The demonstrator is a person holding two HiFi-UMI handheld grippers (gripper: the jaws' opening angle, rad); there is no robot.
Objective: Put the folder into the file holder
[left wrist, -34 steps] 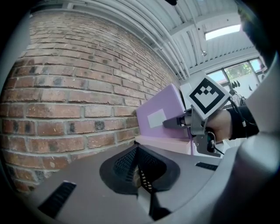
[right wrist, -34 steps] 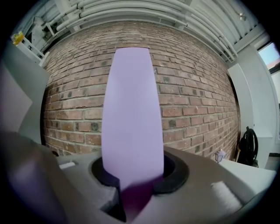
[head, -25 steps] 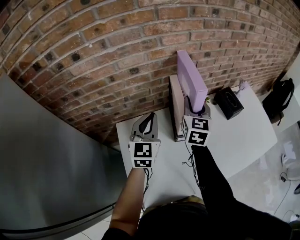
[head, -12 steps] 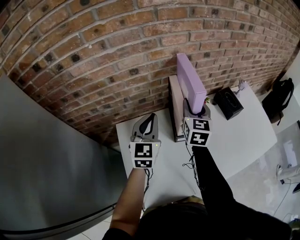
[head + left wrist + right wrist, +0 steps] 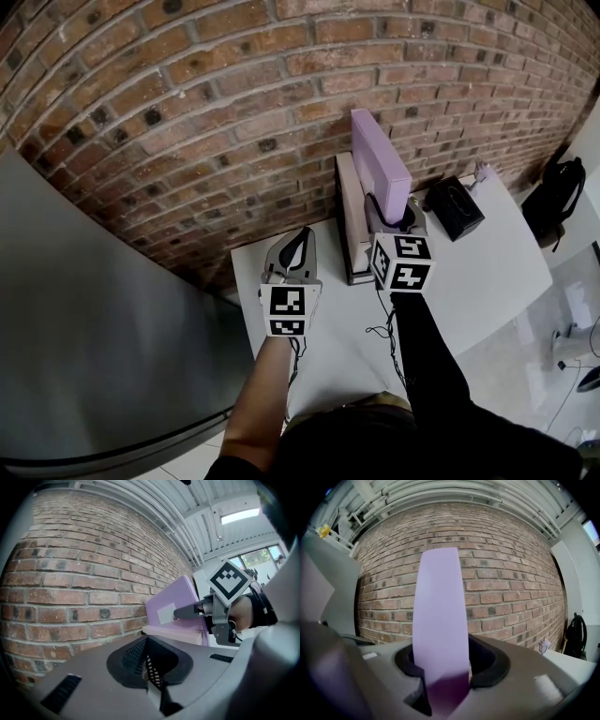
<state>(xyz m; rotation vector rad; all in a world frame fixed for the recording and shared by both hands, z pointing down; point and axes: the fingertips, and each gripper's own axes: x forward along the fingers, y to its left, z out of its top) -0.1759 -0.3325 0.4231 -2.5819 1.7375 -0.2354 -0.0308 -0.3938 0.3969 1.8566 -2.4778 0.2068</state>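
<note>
A lilac folder (image 5: 380, 164) stands upright in the pale file holder (image 5: 347, 225) against the brick wall. My right gripper (image 5: 390, 212) is at the folder's near edge. Its jaws are opening, with the folder's spine (image 5: 440, 620) still between them and a dark gap showing on the right side. My left gripper (image 5: 292, 251) hovers over the white table to the left of the holder, shut and empty. From the left gripper view I see the folder (image 5: 171, 605), the holder (image 5: 176, 633) and the right gripper (image 5: 187, 611) side on.
A black box (image 5: 457, 208) lies on the white table (image 5: 487, 267) to the right of the holder. The brick wall (image 5: 234, 103) is right behind it. A grey panel (image 5: 94, 328) borders the table's left side. A black bag (image 5: 558, 195) sits on the floor, far right.
The right gripper's jaws have spread apart around the folder, and the gripper has drifted slightly right. The folder stays upright in the holder. The left gripper has not moved.
</note>
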